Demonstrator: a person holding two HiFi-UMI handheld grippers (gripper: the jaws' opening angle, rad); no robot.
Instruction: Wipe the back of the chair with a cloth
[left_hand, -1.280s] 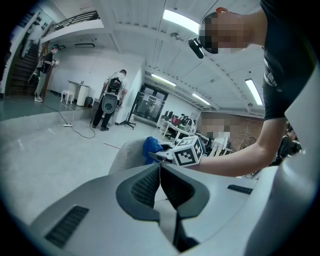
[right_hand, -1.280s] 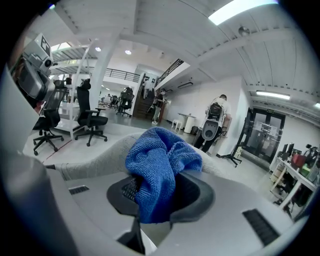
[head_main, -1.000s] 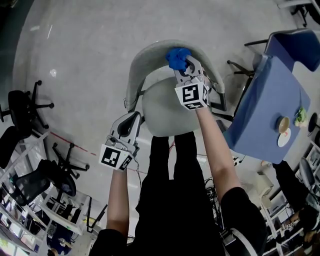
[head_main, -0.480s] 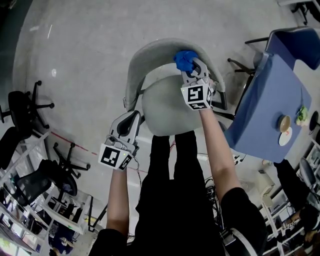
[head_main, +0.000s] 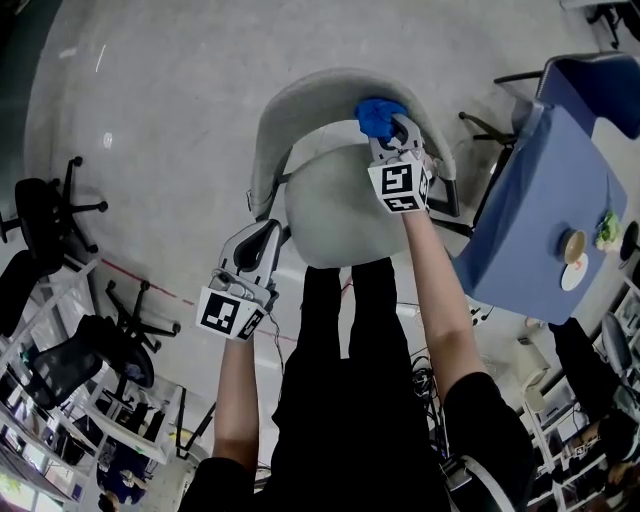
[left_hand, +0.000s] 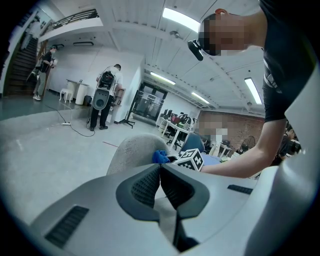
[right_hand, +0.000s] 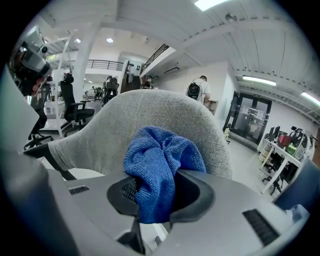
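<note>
A grey fabric chair (head_main: 330, 215) stands in front of me, its curved back (head_main: 300, 95) on the far side. My right gripper (head_main: 392, 130) is shut on a bunched blue cloth (head_main: 377, 114) that presses against the inner face of the back near its top right. In the right gripper view the blue cloth (right_hand: 161, 167) bulges out between the jaws, with the grey chair back (right_hand: 120, 130) right behind it. My left gripper (head_main: 262, 243) hangs at the seat's left edge, shut and empty; in its own view the jaws (left_hand: 160, 185) meet, and the chair back (left_hand: 132, 152) shows beyond them.
A blue table (head_main: 555, 200) with a cup (head_main: 573, 245) stands to the right of the chair. Black office chairs (head_main: 45, 215) and shelving line the left side. Grey floor (head_main: 160, 110) spreads beyond the chair. People stand far off in both gripper views.
My right gripper has slid the blue cloth to the right along the top of the chair back. The left gripper has stayed in place.
</note>
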